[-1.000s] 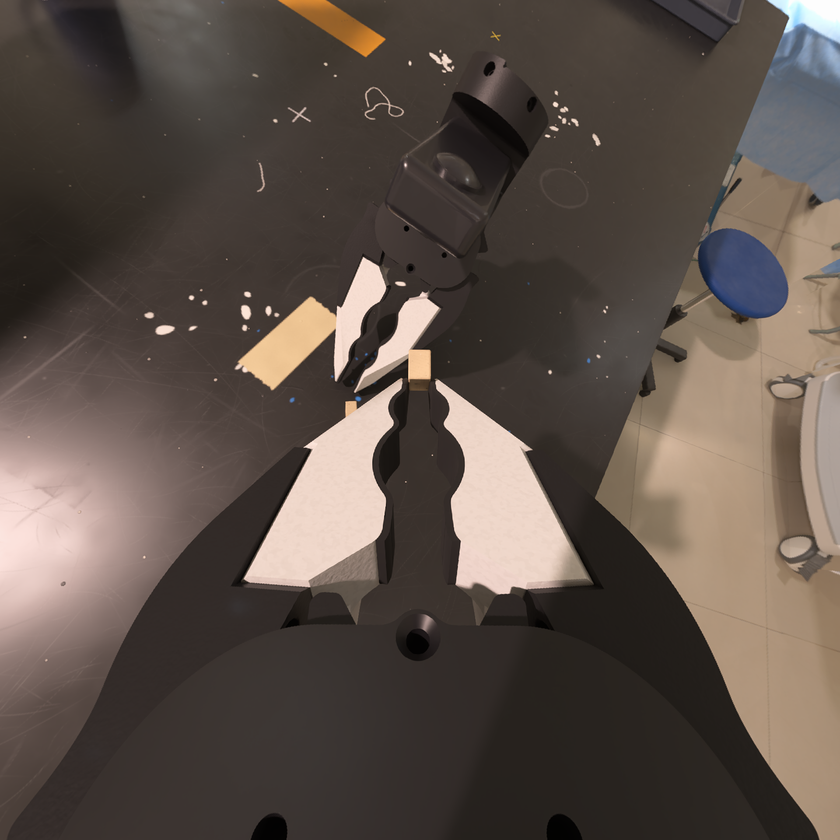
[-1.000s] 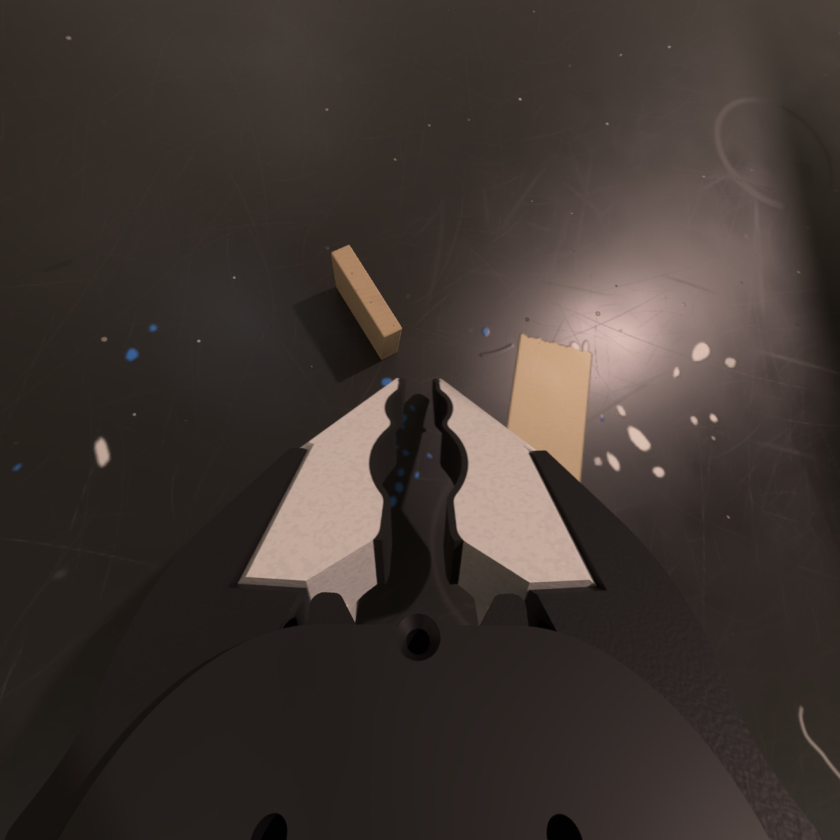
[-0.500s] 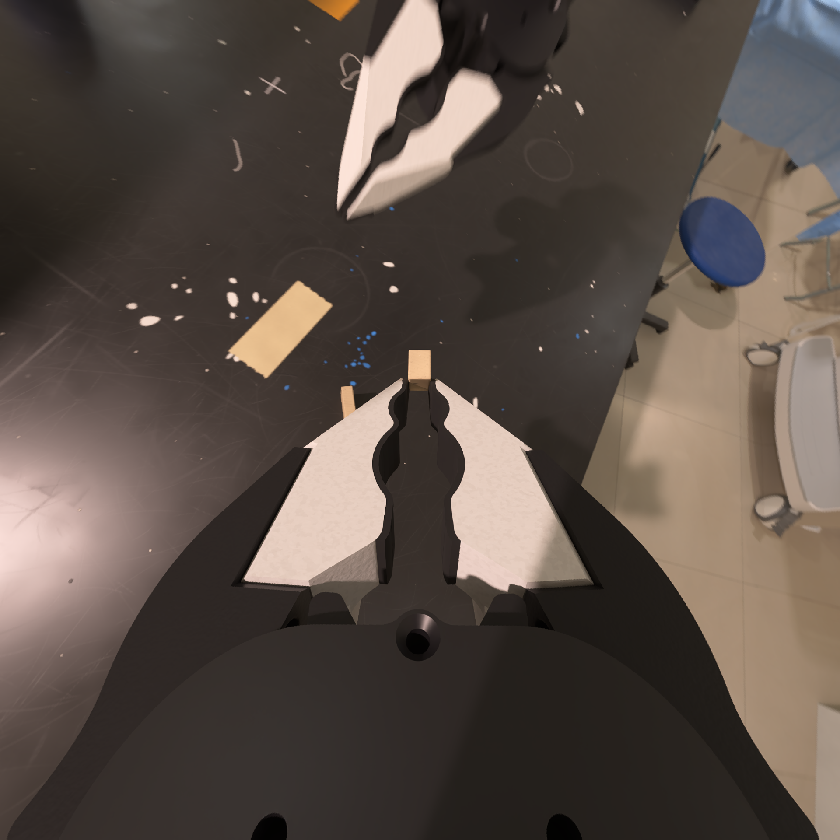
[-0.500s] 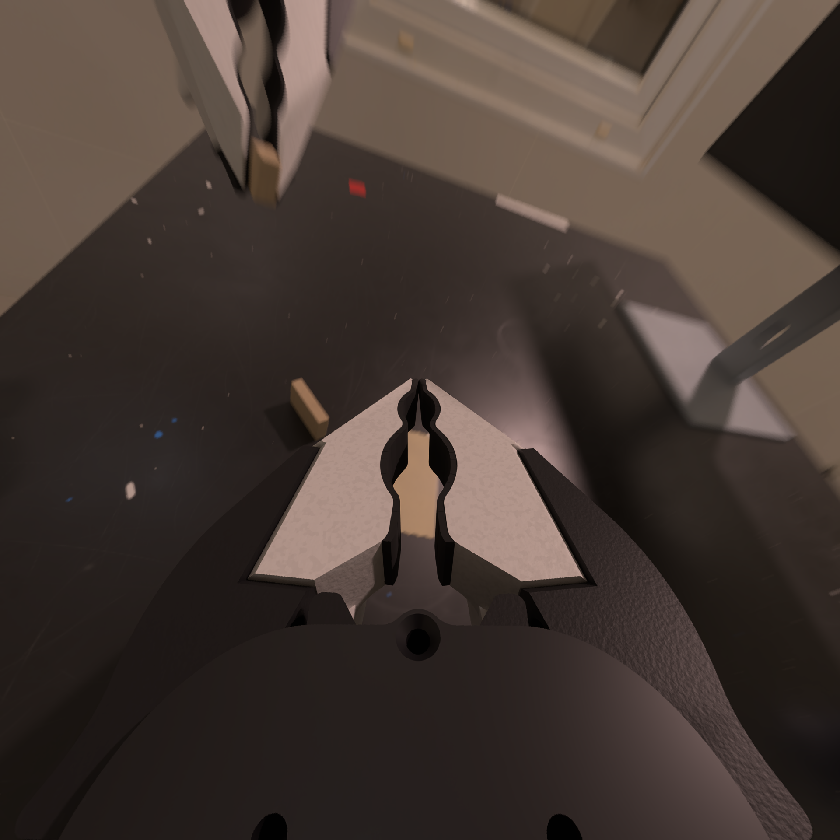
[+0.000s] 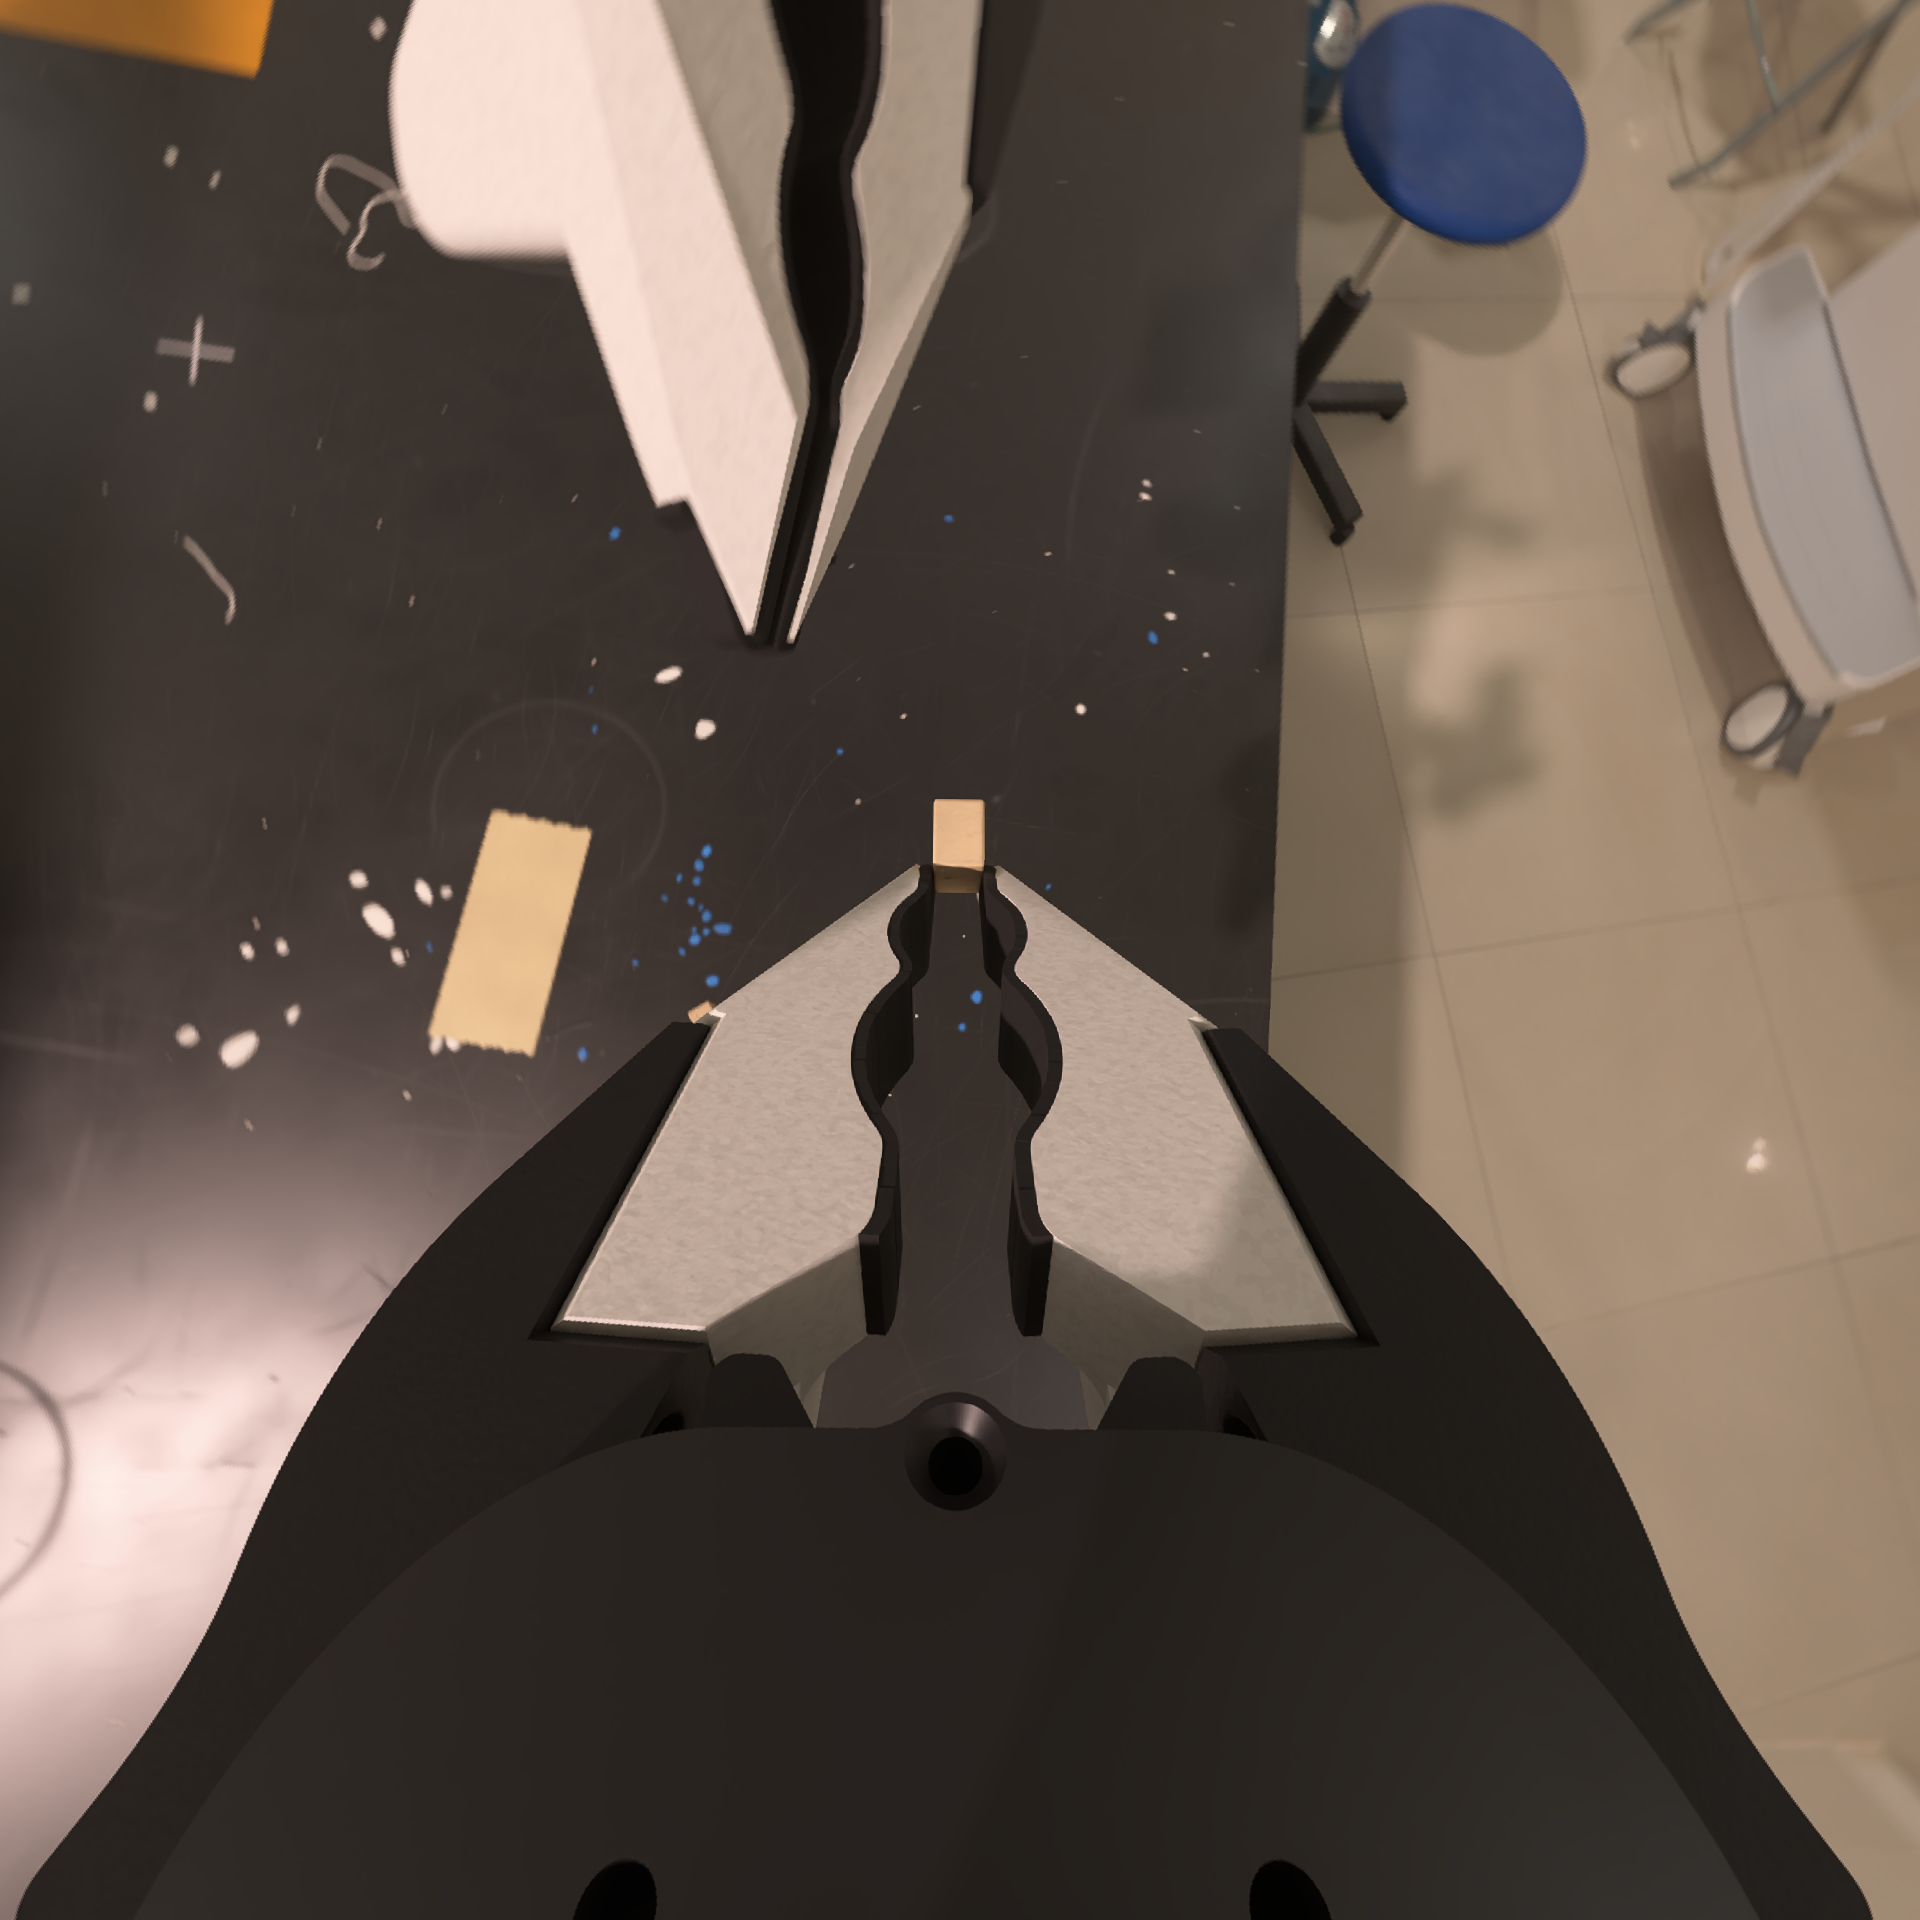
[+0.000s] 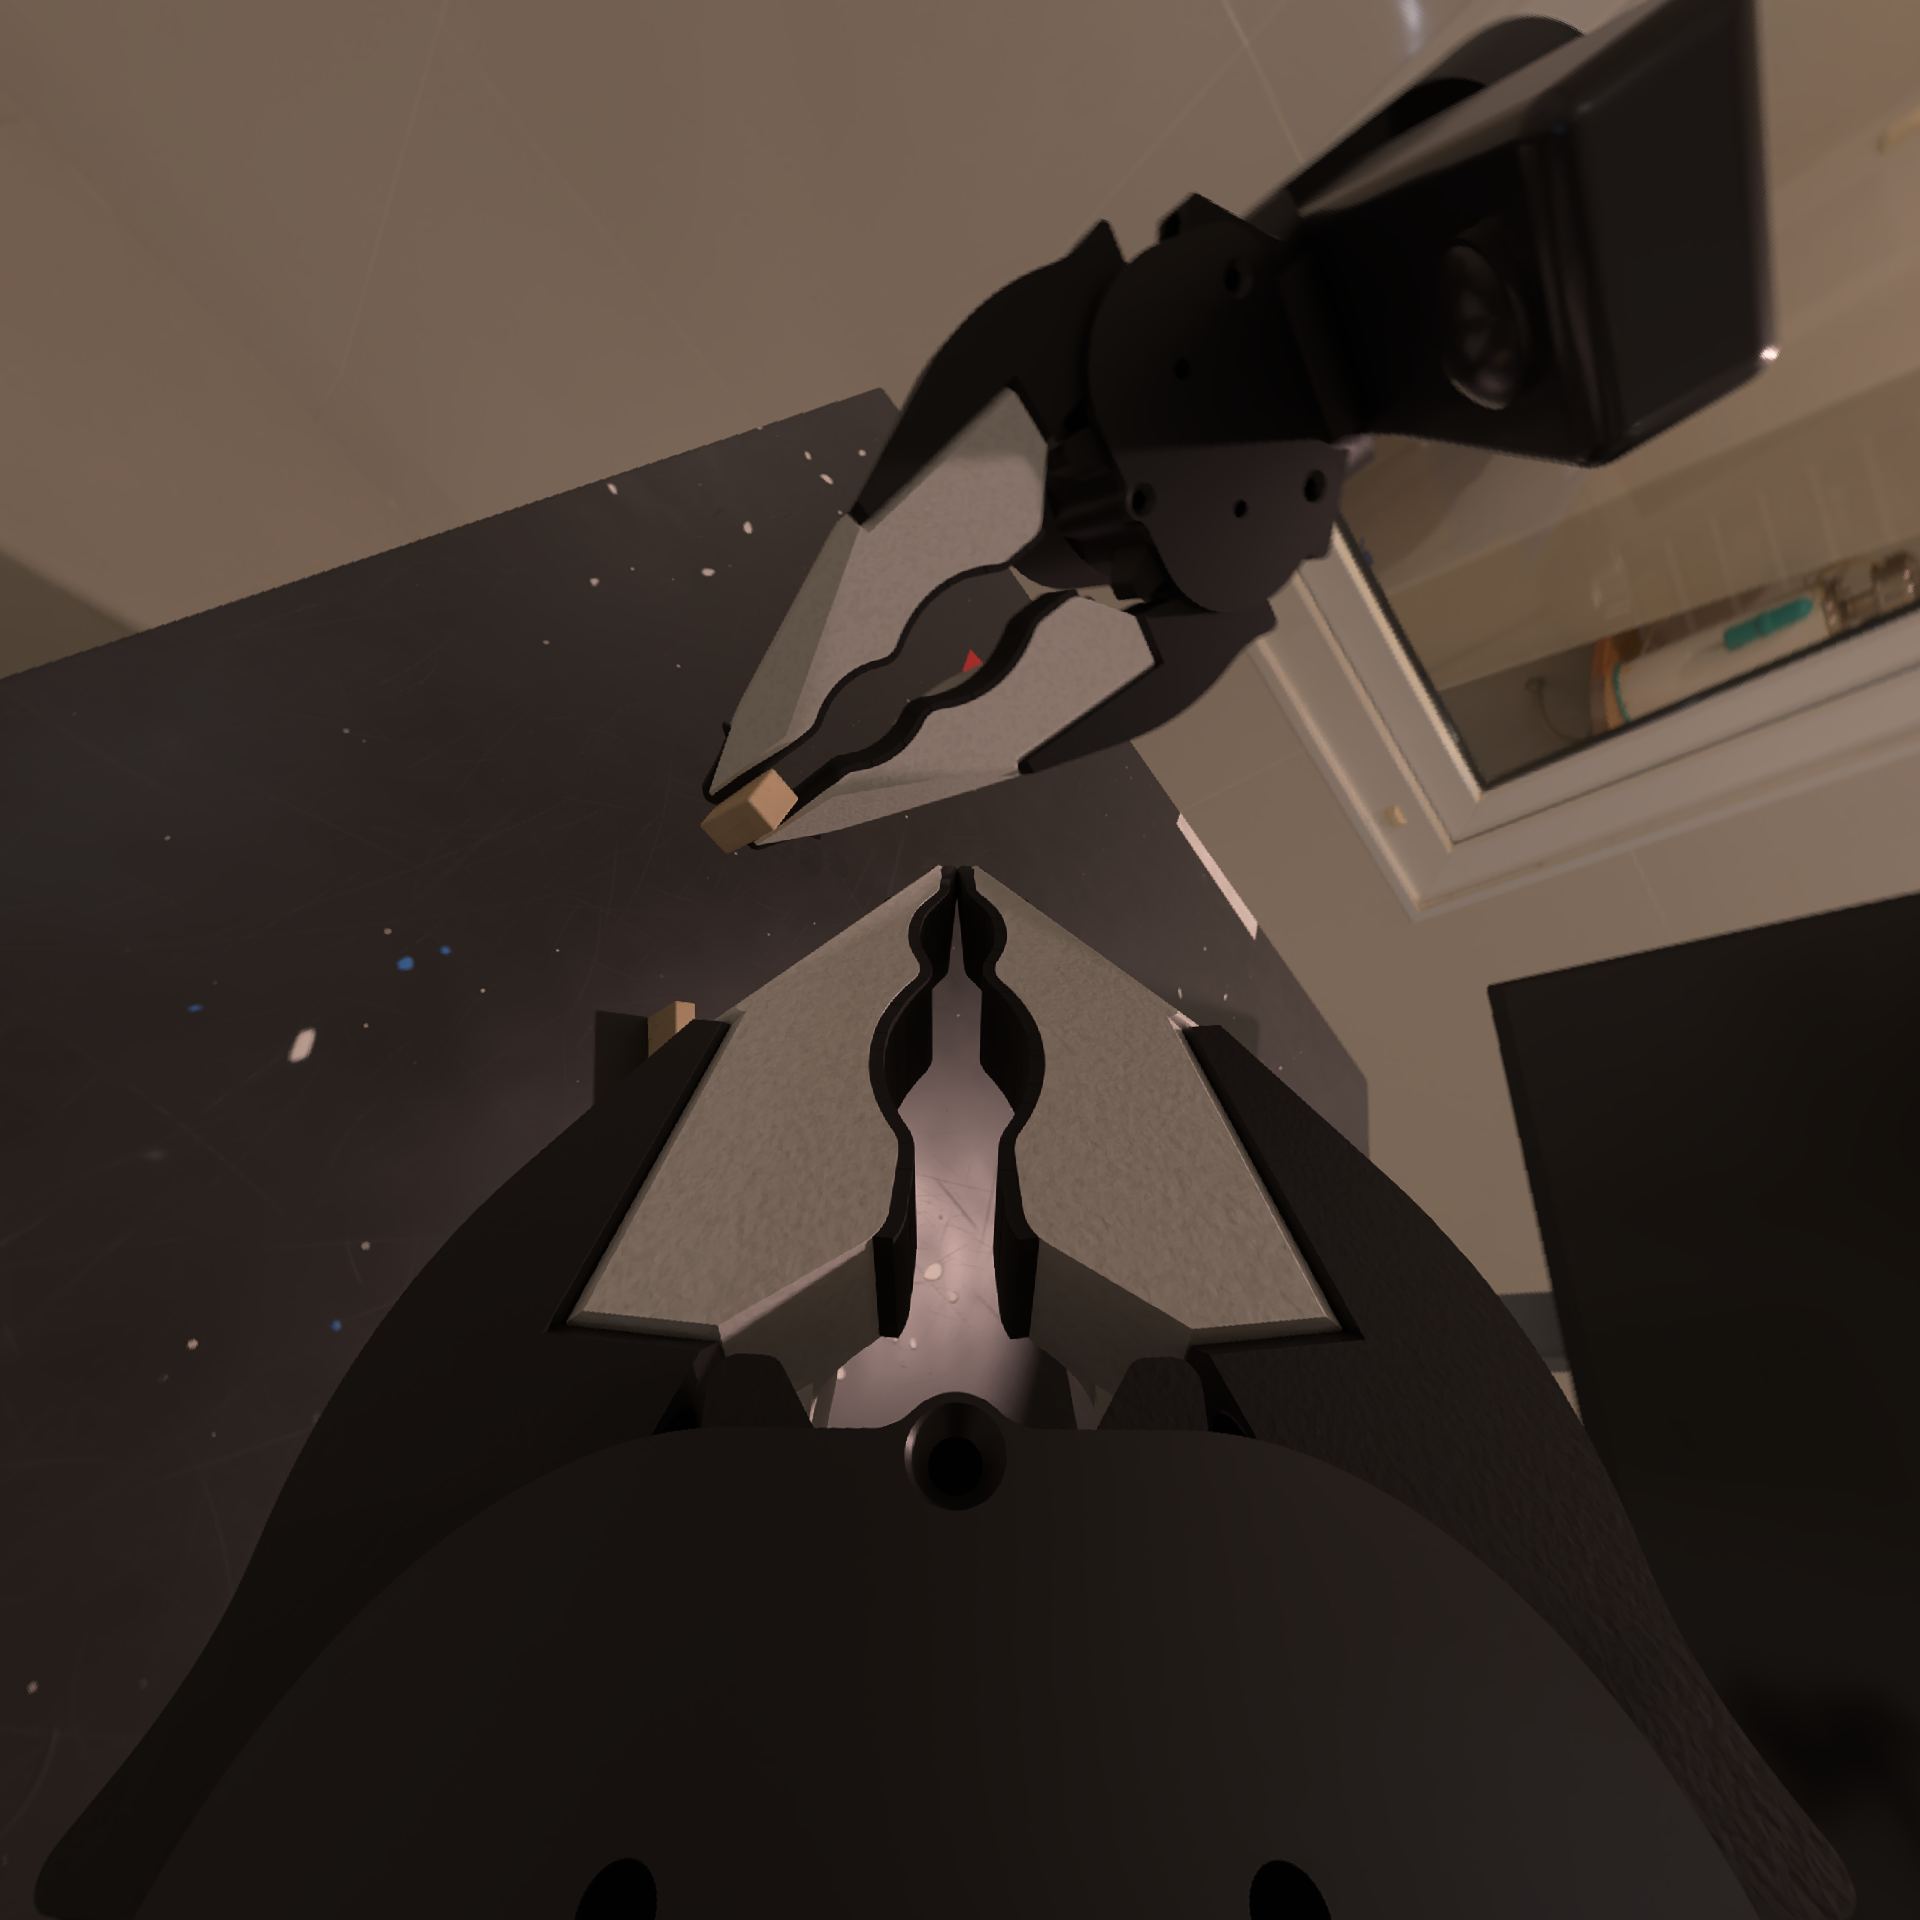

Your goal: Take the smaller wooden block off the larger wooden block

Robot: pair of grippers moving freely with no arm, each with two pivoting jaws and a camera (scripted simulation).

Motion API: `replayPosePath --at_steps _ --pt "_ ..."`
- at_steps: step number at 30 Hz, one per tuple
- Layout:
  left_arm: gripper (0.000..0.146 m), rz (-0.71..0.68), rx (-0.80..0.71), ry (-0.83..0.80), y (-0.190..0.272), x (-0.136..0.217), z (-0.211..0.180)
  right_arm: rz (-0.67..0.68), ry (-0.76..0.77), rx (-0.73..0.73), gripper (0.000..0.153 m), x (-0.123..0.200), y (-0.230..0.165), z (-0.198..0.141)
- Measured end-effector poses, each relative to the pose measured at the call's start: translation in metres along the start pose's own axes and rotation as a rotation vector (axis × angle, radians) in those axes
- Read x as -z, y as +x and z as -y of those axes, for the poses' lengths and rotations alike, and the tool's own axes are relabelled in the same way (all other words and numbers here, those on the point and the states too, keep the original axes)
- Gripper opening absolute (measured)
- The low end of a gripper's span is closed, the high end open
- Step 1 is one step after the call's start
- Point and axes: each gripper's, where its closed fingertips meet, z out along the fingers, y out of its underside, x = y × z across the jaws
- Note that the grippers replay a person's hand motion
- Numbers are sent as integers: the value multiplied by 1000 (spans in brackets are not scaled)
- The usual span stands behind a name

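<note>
My left gripper (image 5: 958, 873) is shut on the smaller wooden block (image 5: 958, 836), a pale cube held at its fingertips well above the dark table (image 5: 312, 675). The right wrist view shows that gripper (image 6: 743, 816) from below with the block (image 6: 750, 808) in its tips. The larger wooden block lies on the table; only a corner shows beside my left finger (image 5: 701, 1010) and beside my right gripper's body (image 6: 670, 1023). My right gripper (image 6: 958, 878) is shut and empty, raised and tilted upward. It looms close in the left wrist view (image 5: 774, 636).
A tan tape strip (image 5: 509, 930) and an orange one (image 5: 125, 31) lie on the speckled table. The table edge (image 5: 1283, 727) runs down the right. Beyond it stand a blue stool (image 5: 1460, 120) and a white cart (image 5: 1808, 468).
My left gripper has risen with the smaller block. My right gripper has shut, lifted off the table and tilted up, coming close to the left one. The larger block stays on the table.
</note>
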Motion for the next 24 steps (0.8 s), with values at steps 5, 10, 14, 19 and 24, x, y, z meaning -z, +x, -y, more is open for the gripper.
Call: replayPosePath --at_steps 5,10,14,19,24 --pt "8 -50 -208 -3 21 11 21 24 -19 120 0 6 0 22" --pt "8 -76 -279 16 30 19 36 26 -3 192 0 9 -8 44" --pt "8 -69 -292 12 30 22 38 17 17 191 0 7 -13 52" --pt "8 -58 -300 -1 29 21 39 44 12 172 0 9 -15 50" --pt "8 -27 -311 -5 25 24 42 87 16 120 0 13 -13 48"
